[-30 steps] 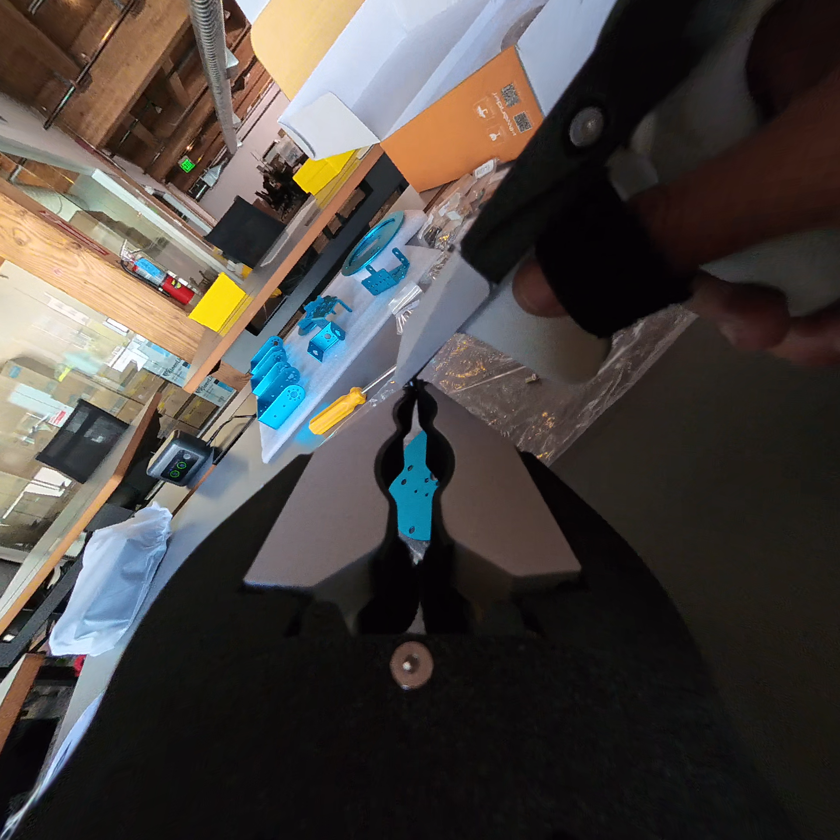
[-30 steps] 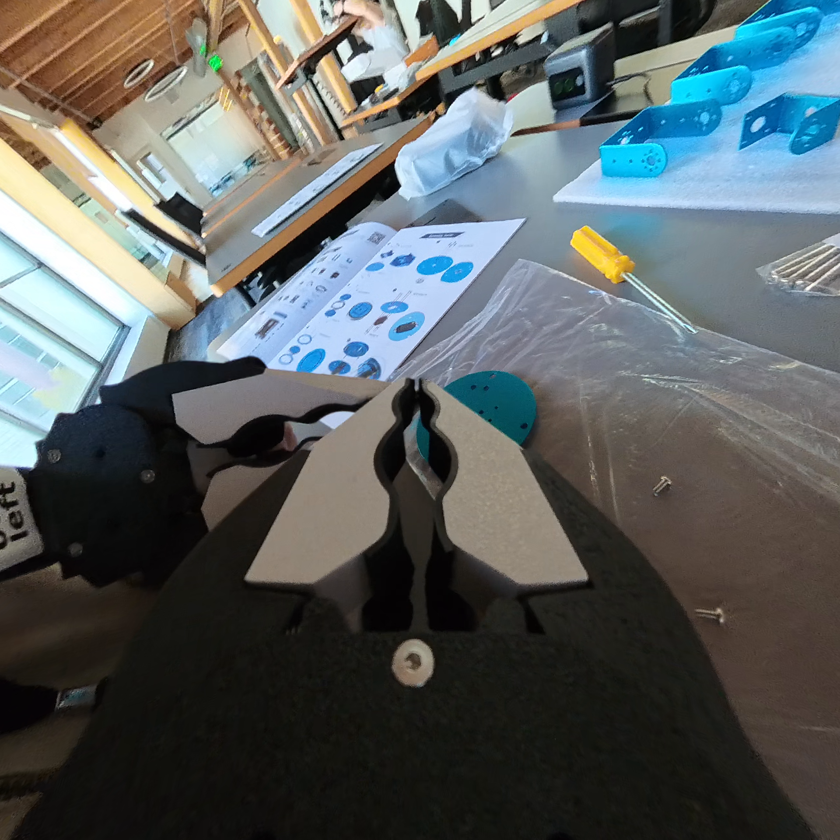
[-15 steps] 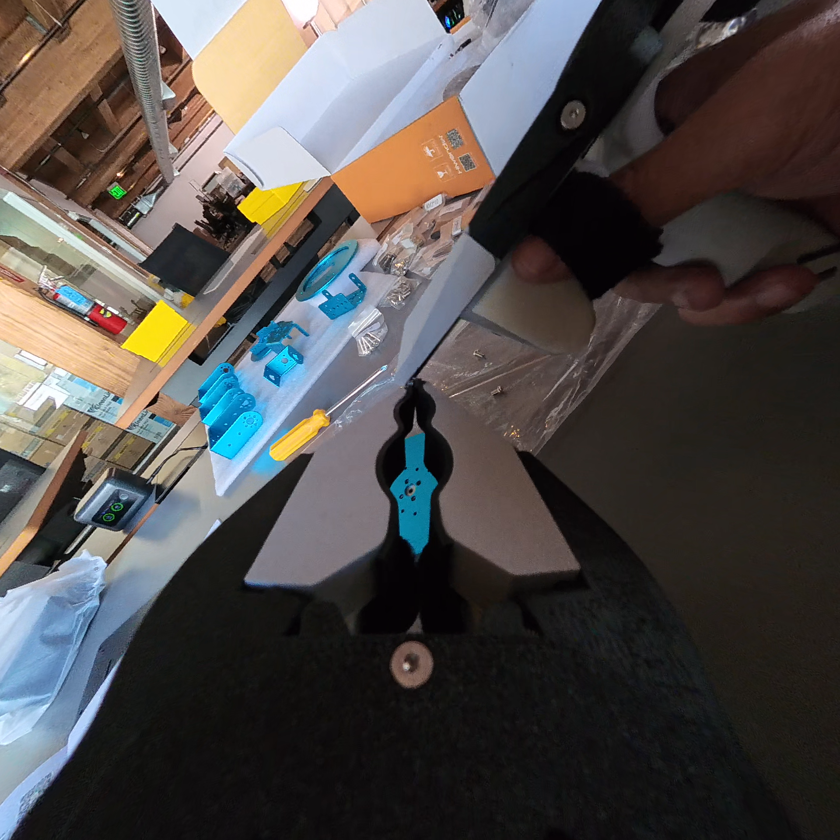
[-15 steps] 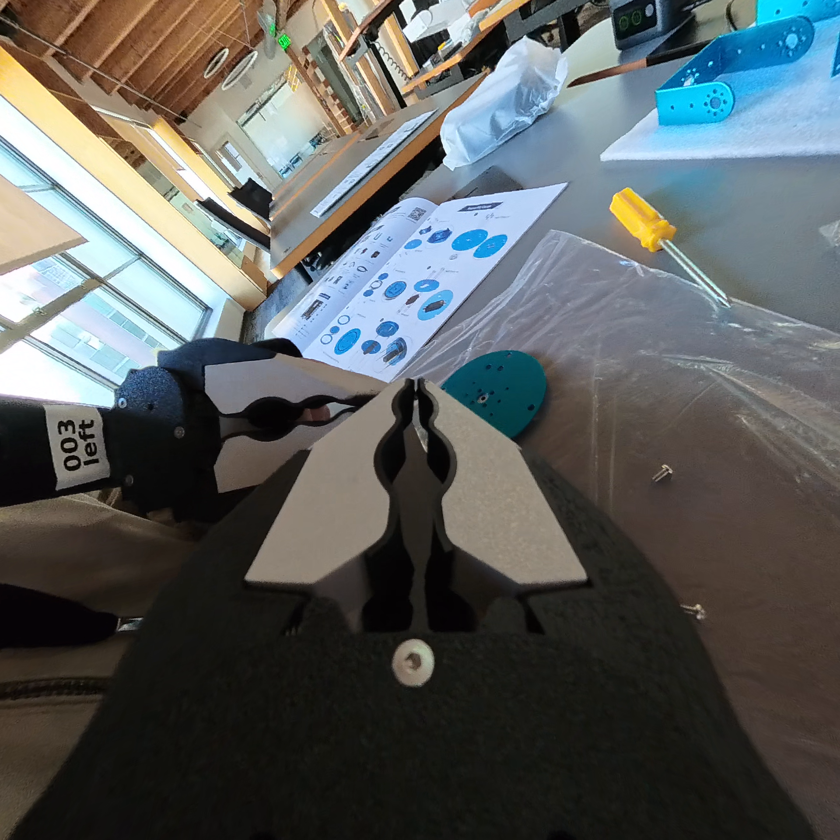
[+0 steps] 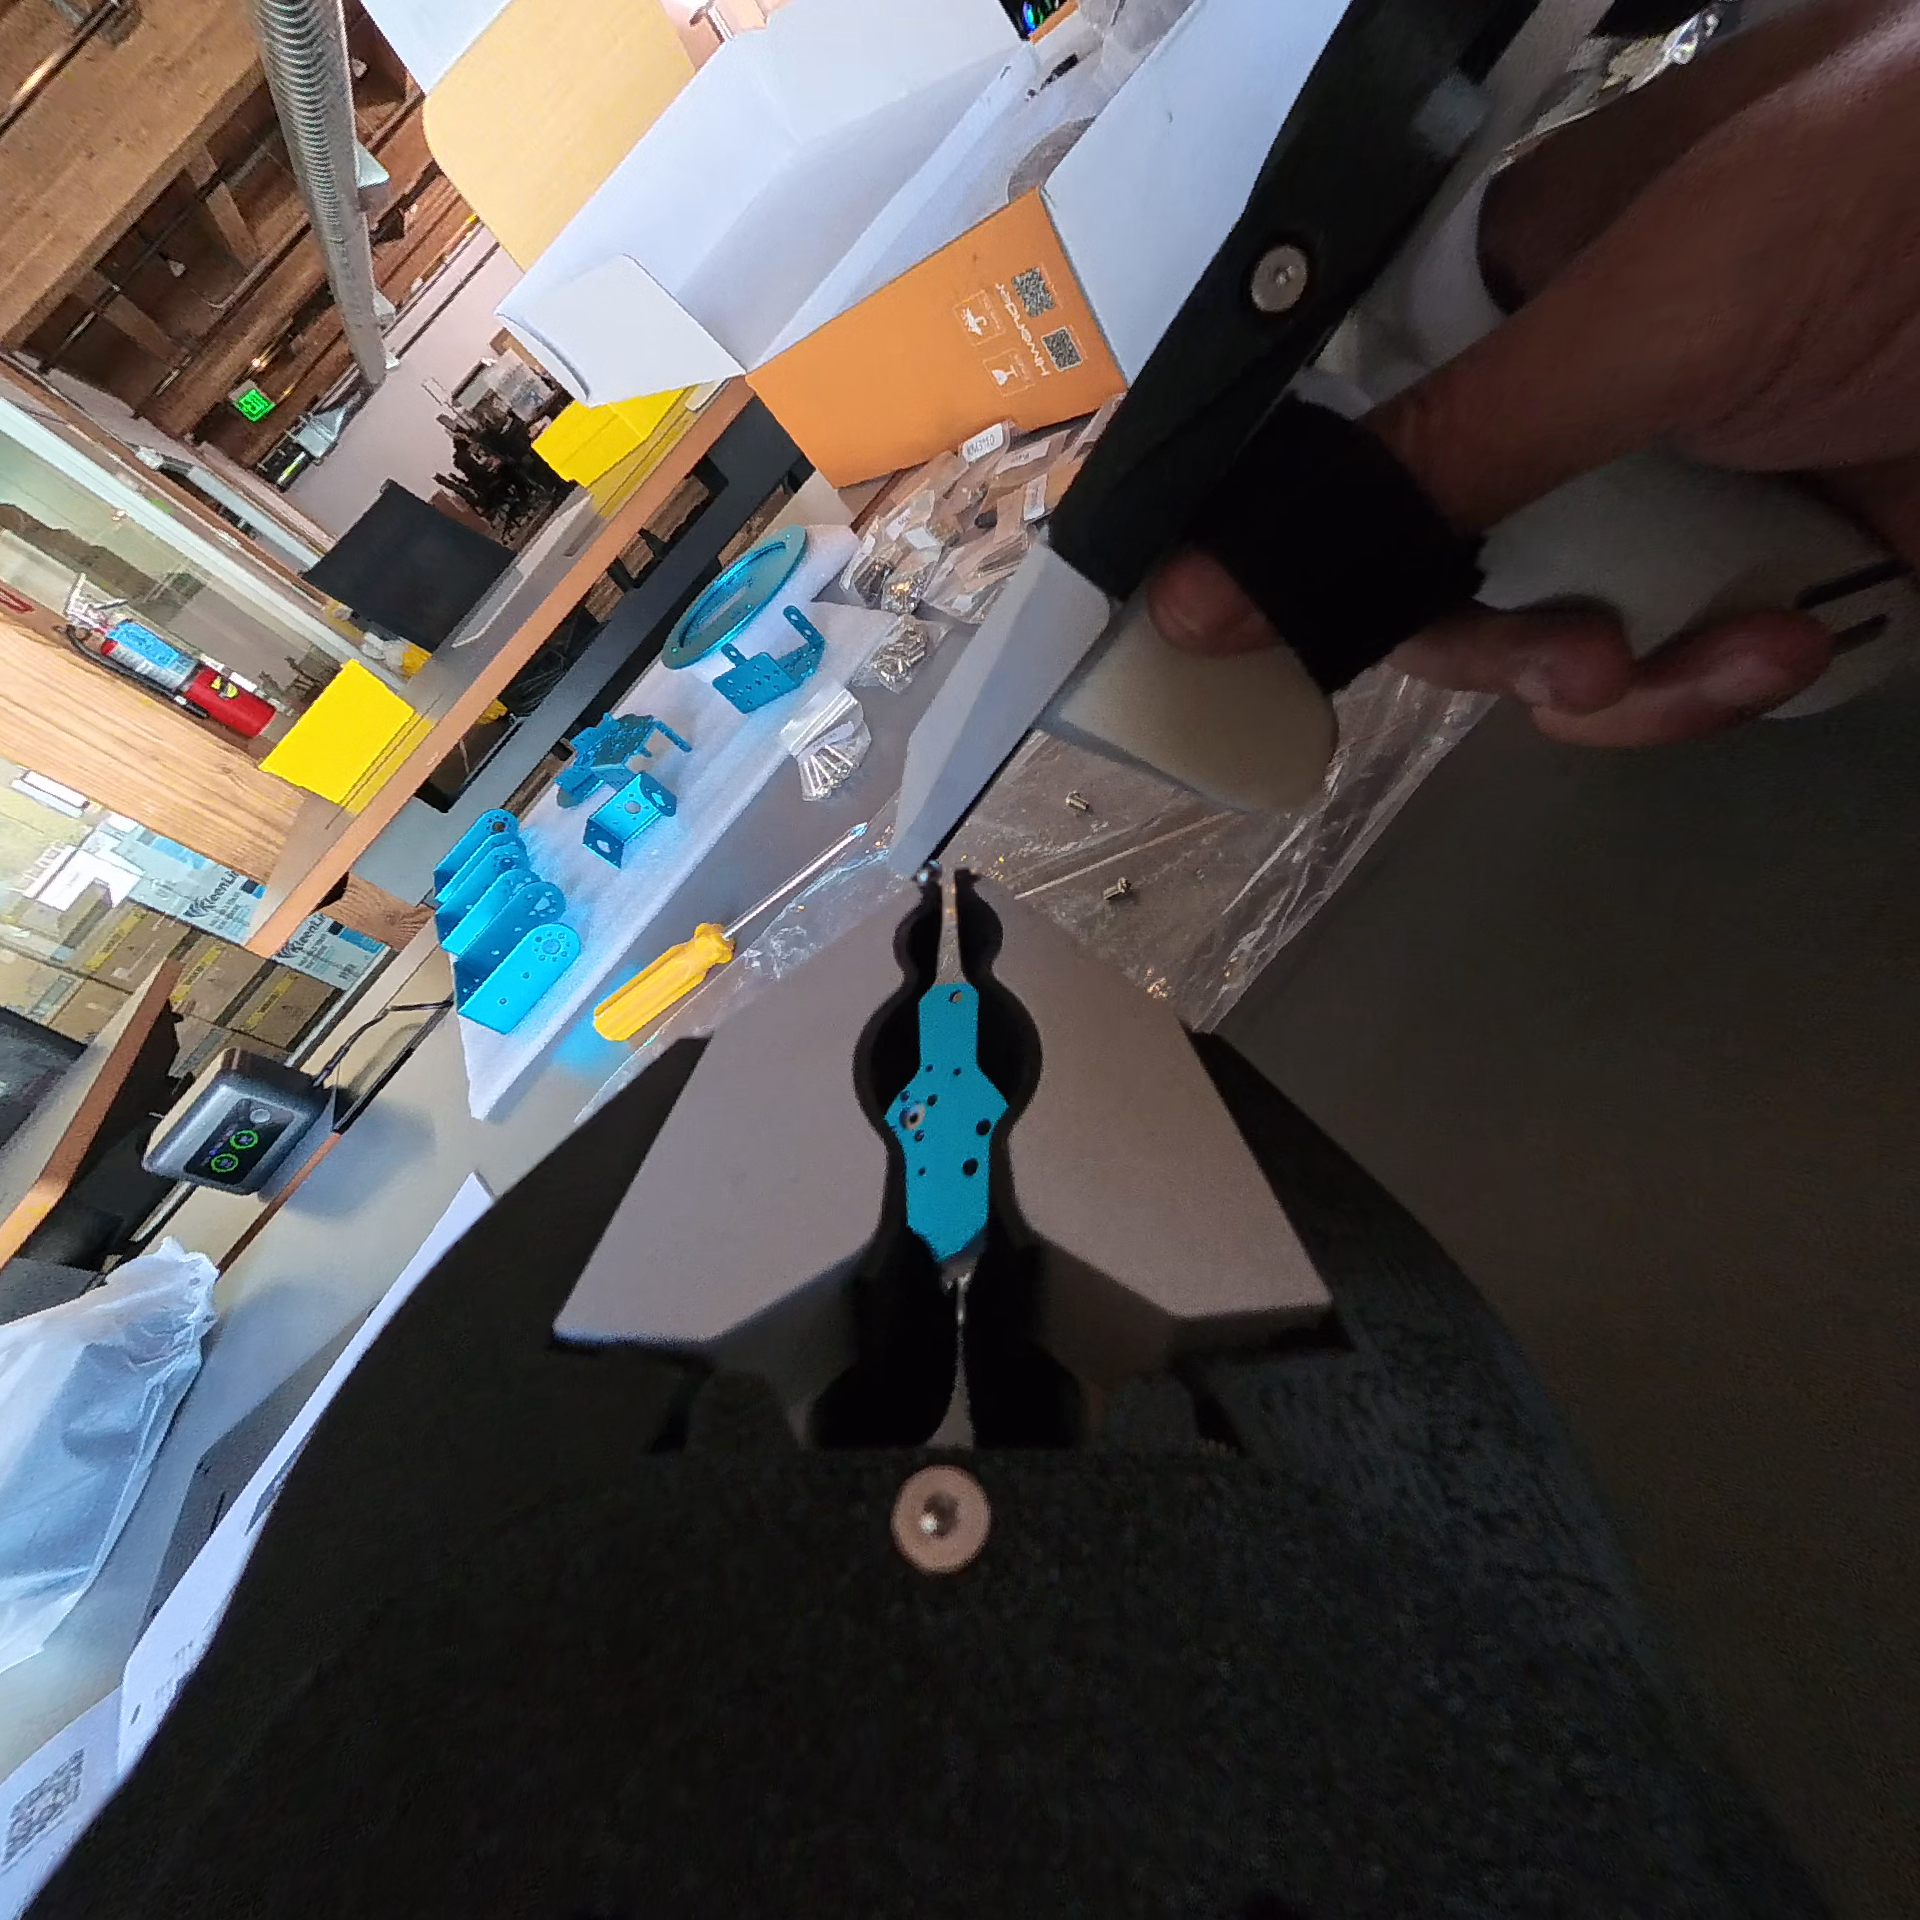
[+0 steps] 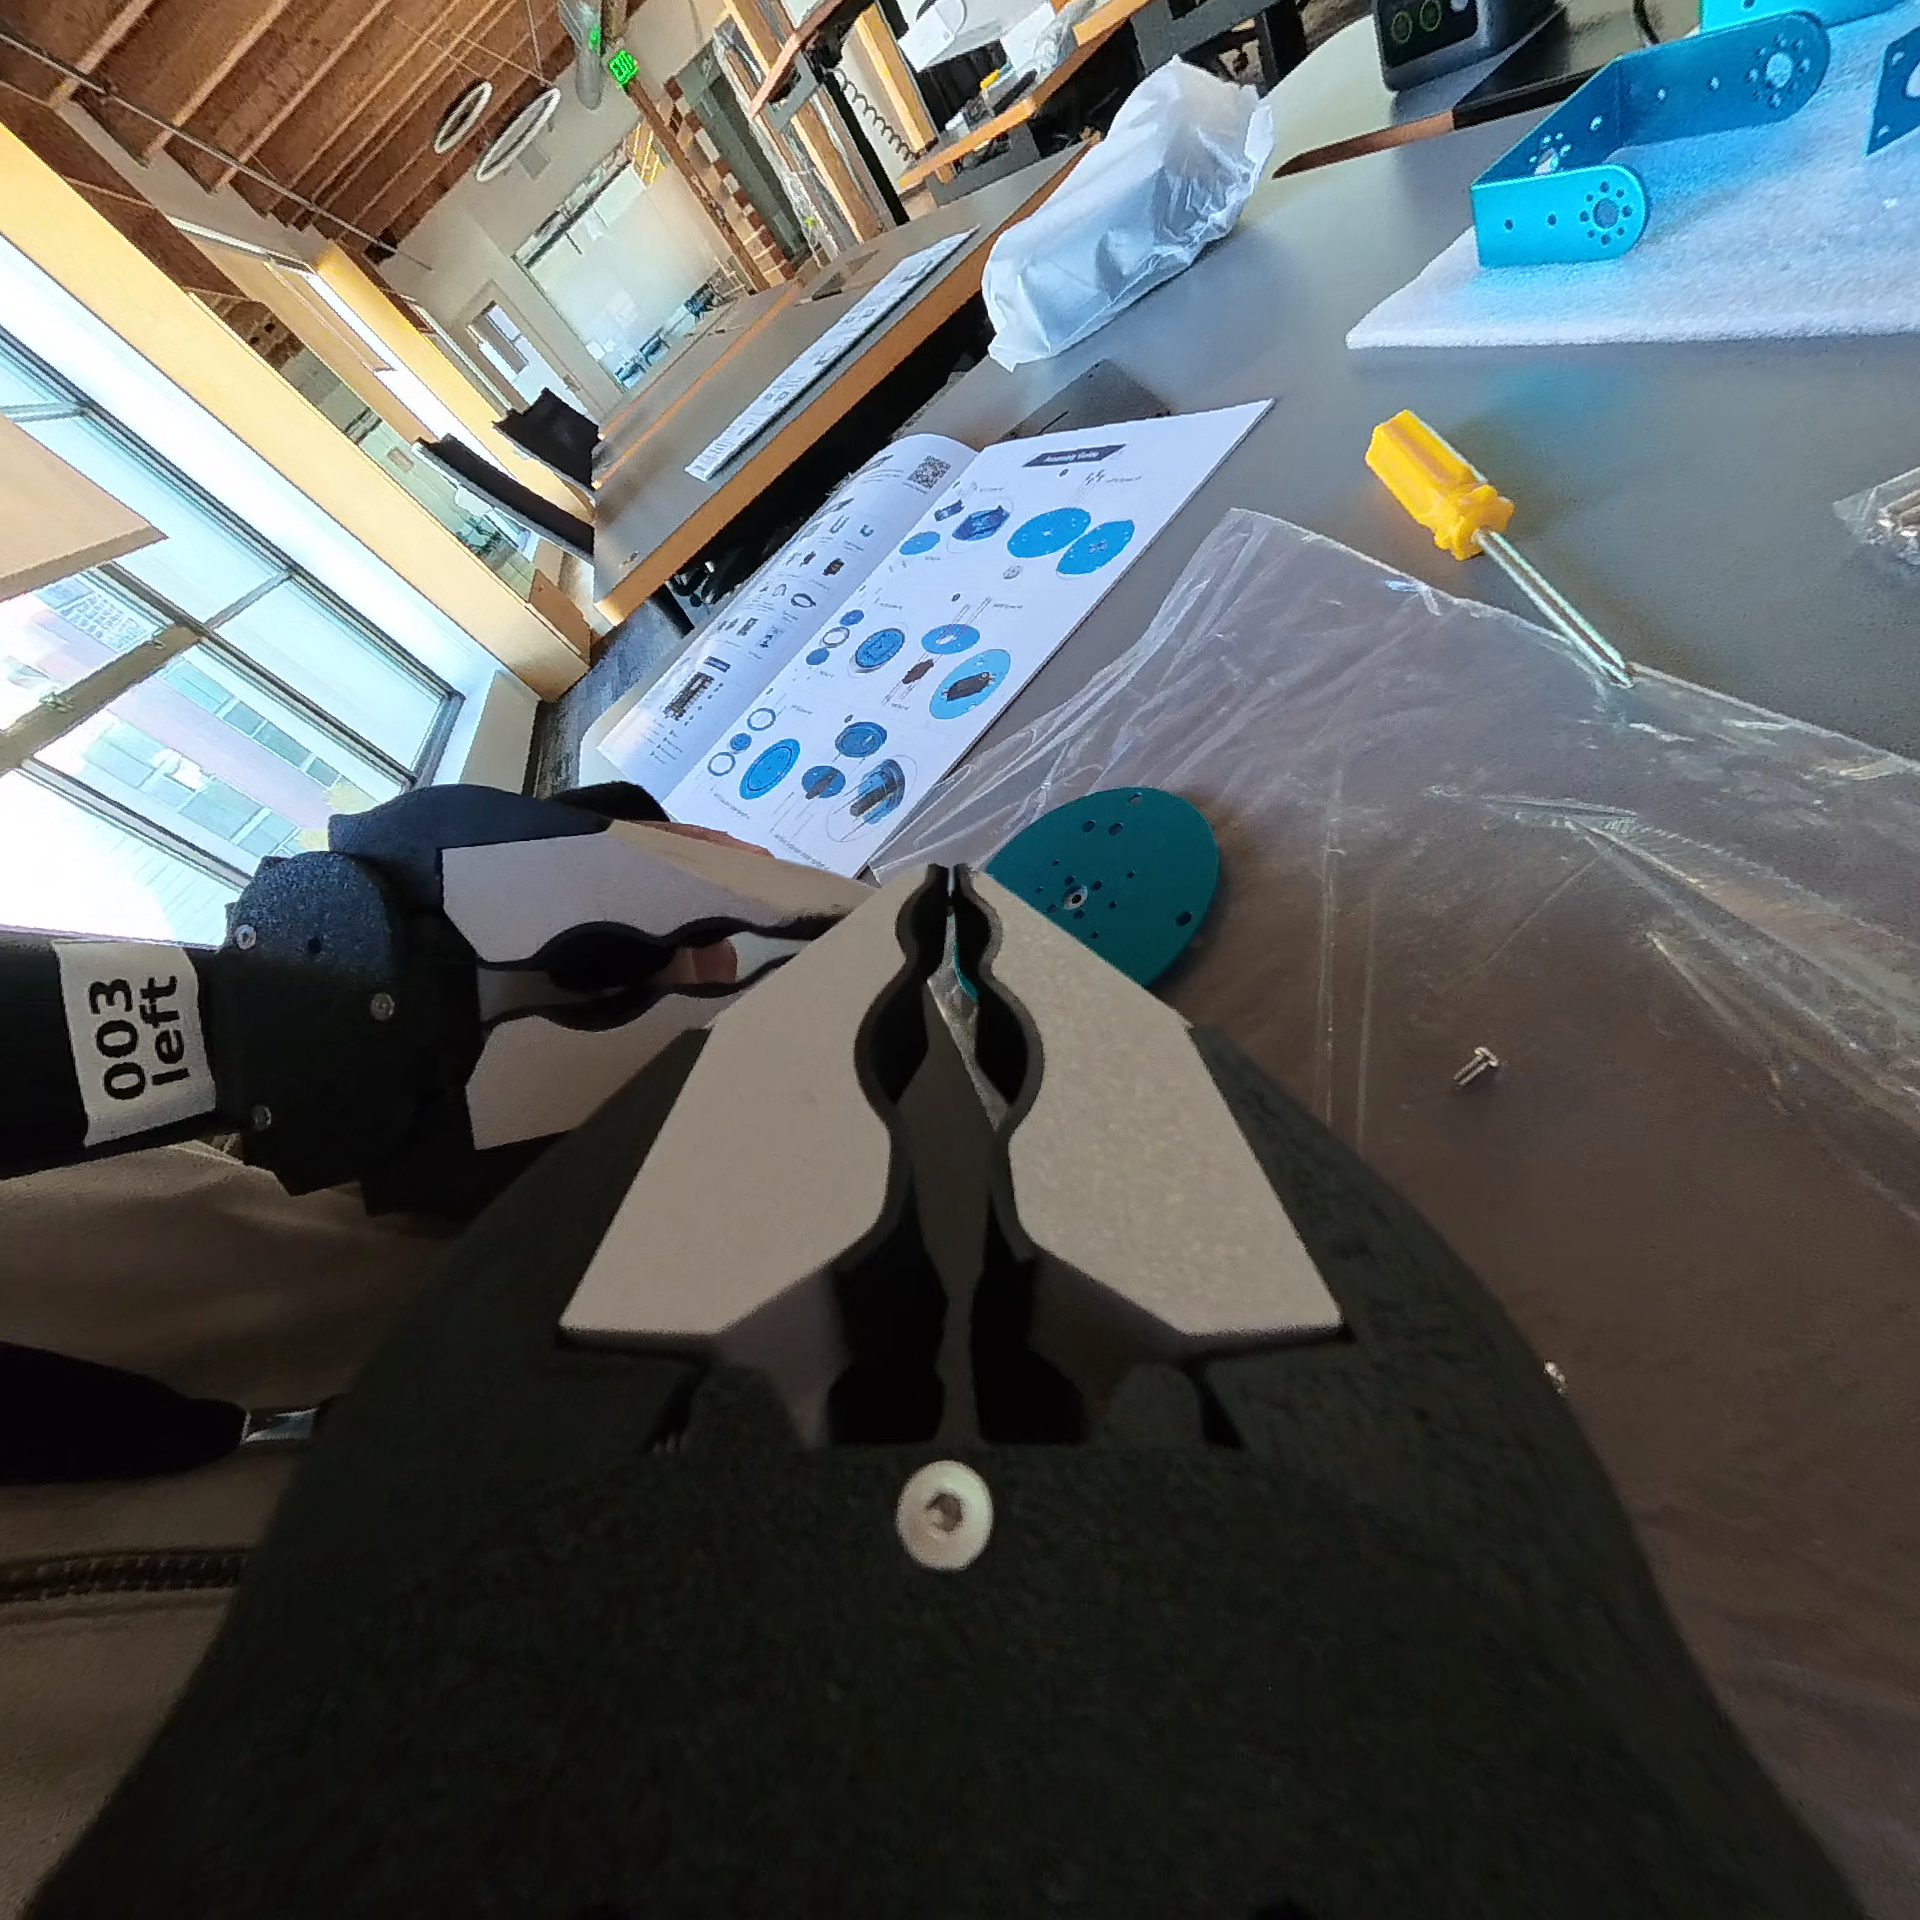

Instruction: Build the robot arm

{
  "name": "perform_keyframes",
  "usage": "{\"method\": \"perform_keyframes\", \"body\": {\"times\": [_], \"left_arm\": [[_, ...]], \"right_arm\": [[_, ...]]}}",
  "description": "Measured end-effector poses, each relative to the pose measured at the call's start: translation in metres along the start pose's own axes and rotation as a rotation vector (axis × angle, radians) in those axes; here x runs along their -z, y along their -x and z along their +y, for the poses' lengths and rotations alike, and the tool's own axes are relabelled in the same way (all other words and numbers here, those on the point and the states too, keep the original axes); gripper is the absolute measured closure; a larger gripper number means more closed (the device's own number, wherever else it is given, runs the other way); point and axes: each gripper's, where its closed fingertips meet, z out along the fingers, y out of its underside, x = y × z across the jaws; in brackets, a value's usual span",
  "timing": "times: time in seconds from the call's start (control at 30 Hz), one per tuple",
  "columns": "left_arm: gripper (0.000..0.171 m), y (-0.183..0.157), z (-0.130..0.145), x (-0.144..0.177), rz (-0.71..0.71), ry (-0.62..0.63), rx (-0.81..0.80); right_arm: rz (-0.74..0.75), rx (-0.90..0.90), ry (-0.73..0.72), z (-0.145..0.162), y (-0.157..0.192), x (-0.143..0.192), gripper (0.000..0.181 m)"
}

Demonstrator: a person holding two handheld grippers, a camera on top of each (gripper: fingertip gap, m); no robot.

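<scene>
Overhead, nothing; lower down, the left gripper (image 5: 940,883) is pinching a flat blue perforated metal plate (image 5: 943,1132) inside a thin clear wrapper, its jaws closed tight on it; the right gripper (image 6: 951,883) is meeting it tip to tip, its jaws drawn narrow on what looks like the same clear wrapper edge, though the pictures are not making that certain; in the left wrist view a person's hand (image 5: 1621,436) is wrapping the right gripper's white handle.

Beyond the tips a teal round perforated disc (image 6: 1117,883) is lying on the grey surface (image 6: 1683,436), partly under the edge of a clear plastic bag (image 6: 1507,831); loose small screws (image 6: 1475,1065) are resting on that bag; a yellow-handled screwdriver (image 6: 1455,509) is lying just beyond it, its tip touching the bag's edge.

An open instruction booklet (image 6: 935,623) with blue diagrams and a square code is sitting to the left of the disc; it carries printed writing, as does the white sticker on the left gripper's body; farther back a white foam sheet (image 5: 665,831) is holding several blue metal brackets (image 5: 509,935) and a blue ring (image 5: 732,597); small bags of hardware (image 5: 914,561) are lying near an orange-and-white cardboard box (image 5: 935,343) bearing codes and a printed name; a crumpled white plastic bag (image 6: 1132,187) is resting at the far side.
</scene>
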Motion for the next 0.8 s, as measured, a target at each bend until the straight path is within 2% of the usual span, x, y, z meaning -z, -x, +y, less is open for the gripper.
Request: {"method": "perform_keyframes", "body": {"times": [0.2,0.43,0.8], "left_arm": [[0.166,0.0033,0.0005,0.0000,-0.004,-0.003,0.036],[0.169,0.0032,0.0019,-0.0009,-0.026,0.009,-0.016],[0.170,0.0020,-0.0023,0.0024,-0.015,-0.024,-0.046]], "right_arm": [[-0.003,-0.003,0.013,0.0025,0.0000,-0.0008,0.181],[-0.010,-0.025,0.017,0.0037,0.0002,-0.0011,0.181],[-0.135,-0.174,0.008,0.0034,0.0044,0.0022,0.181]]}}
